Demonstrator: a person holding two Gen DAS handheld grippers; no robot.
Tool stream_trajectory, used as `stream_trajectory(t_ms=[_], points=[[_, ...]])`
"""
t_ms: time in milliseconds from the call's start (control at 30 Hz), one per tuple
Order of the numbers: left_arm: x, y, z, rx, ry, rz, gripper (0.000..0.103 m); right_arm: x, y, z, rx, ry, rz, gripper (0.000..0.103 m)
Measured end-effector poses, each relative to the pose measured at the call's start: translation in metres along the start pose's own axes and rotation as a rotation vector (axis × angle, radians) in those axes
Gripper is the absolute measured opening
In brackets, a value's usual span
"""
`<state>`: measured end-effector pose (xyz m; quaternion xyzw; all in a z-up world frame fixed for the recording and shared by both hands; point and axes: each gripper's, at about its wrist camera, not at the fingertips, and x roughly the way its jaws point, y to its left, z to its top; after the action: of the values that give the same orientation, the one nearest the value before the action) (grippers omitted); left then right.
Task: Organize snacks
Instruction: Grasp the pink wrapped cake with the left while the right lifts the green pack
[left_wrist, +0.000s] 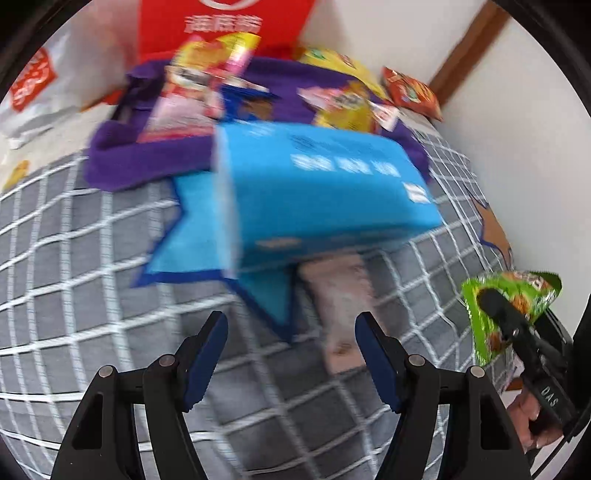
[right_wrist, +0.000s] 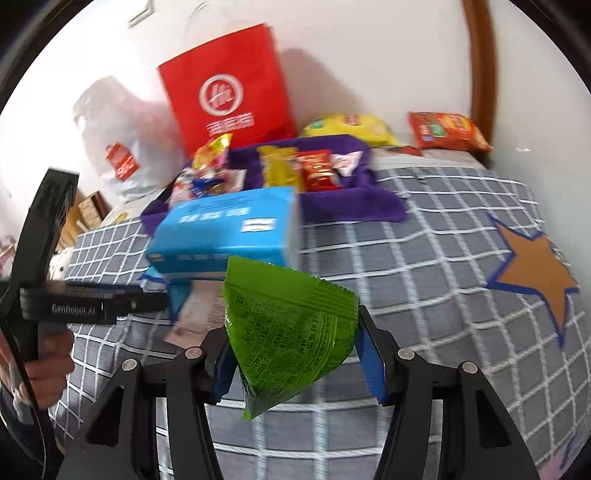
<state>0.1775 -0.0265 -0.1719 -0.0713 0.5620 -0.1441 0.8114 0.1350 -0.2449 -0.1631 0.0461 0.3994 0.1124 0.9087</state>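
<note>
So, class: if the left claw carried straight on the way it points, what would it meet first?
Probably the blue box, which sits directly ahead of the open left claw; motion blur makes depth uncertain, and the pale packet beneath might come first.

The bedspread (right_wrist: 424, 236) is soft woven cloth, matt grey with a white grid and a stitched orange star. On it beyond the blue box (right_wrist: 225, 229), which looks like smooth printed cardboard with a slight sheen, lies a purple cloth (right_wrist: 351, 206), fleecy and matt. The green snack packet (right_wrist: 288, 332) in the right gripper (right_wrist: 295, 354) is thin glossy foil-plastic, crinkled, with a serrated seal edge. Both grippers are matt black hard plastic with metal pivot pins and blue ribbed pads; the left gripper (left_wrist: 291, 354) shows these clearly. Behind the purple cloth, the red bag (right_wrist: 229, 85) looks like matt non-woven fabric. The orange chip bag (right_wrist: 447, 131) is shiny plastic film.
</note>
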Motion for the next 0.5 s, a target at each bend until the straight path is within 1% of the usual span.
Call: stream_trajectory(t_ms=[100,167,200,300,433,500], points=[[0.011,-0.018,-0.001,0.014,0.020,-0.012,0.070,-0.009,-0.017,-0.004,0.024,-0.017,-0.016,0.057],[0.019,-0.027,-0.001,0.014,0.021,0.006,0.069,-0.013,-0.024,-0.007,0.032,-0.021,-0.019,0.057],[0.020,-0.033,-0.001,0.021,0.000,0.038,0.070,-0.014,-0.028,-0.009,0.036,-0.023,-0.021,0.057],[0.027,-0.048,0.002,0.052,-0.012,0.097,0.068,-0.015,-0.032,-0.014,0.028,-0.018,-0.023,0.057],[0.035,-0.064,0.001,0.114,-0.039,0.201,0.068,-0.016,-0.035,-0.021,0.025,-0.010,-0.024,0.057],[0.038,-0.071,0.000,0.146,-0.058,0.249,0.062,-0.016,-0.037,-0.024,0.028,-0.006,-0.021,0.057]])
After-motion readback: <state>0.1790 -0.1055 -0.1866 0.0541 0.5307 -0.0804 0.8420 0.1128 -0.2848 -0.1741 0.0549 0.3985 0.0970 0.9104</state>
